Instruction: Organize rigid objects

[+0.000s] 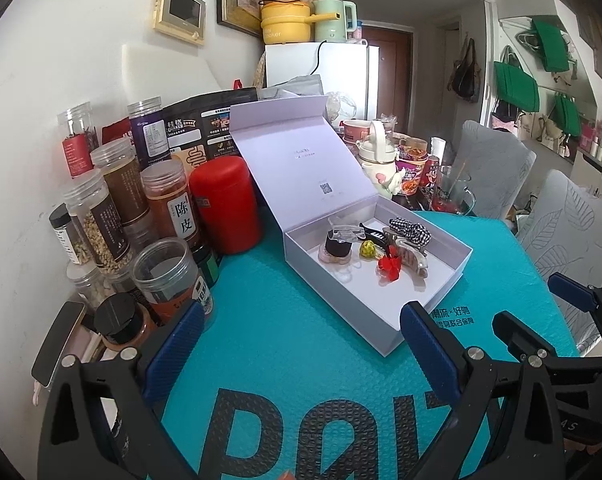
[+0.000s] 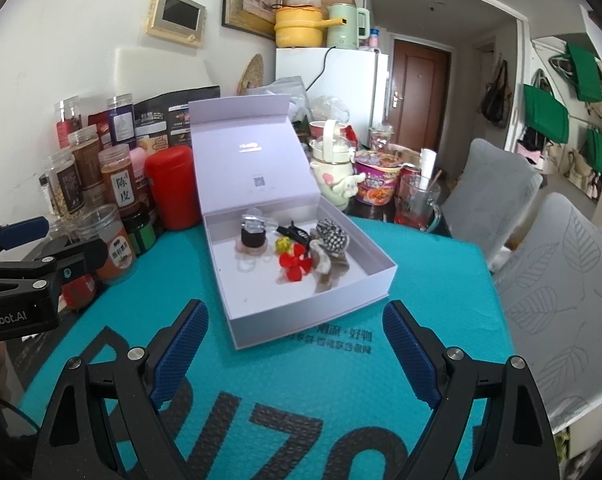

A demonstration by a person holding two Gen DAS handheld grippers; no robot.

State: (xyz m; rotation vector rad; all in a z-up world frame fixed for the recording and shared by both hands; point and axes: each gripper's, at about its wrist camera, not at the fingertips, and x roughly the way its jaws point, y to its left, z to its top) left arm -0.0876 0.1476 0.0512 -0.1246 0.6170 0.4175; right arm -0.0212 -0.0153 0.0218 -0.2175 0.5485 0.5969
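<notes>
A white box (image 1: pixel 341 316) with its lid (image 1: pixel 301 156) raised stands on the teal mat (image 1: pixel 285 340); it also shows in the right wrist view (image 2: pixel 301 322). Inside lie several hair accessories: a red flower clip (image 1: pixel 389 267) (image 2: pixel 295 266), a yellow-green piece (image 1: pixel 367 249), a checked scrunchie (image 1: pixel 411 230) (image 2: pixel 333 238), a black-and-pink piece (image 1: pixel 337 250) (image 2: pixel 254 240) and a beige claw clip (image 1: pixel 415 258). My left gripper (image 1: pixel 303 344) is open and empty, in front of the box. My right gripper (image 2: pixel 295 342) is open and empty, just short of the box's near corner.
Jars of spices (image 1: pixel 117 200) and a red canister (image 1: pixel 225 204) crowd the left side by the wall. A teapot (image 1: pixel 381 164), noodle cup (image 2: pixel 375 180) and glass mug (image 2: pixel 417 204) stand behind the box. Grey chairs (image 2: pixel 557 264) are to the right.
</notes>
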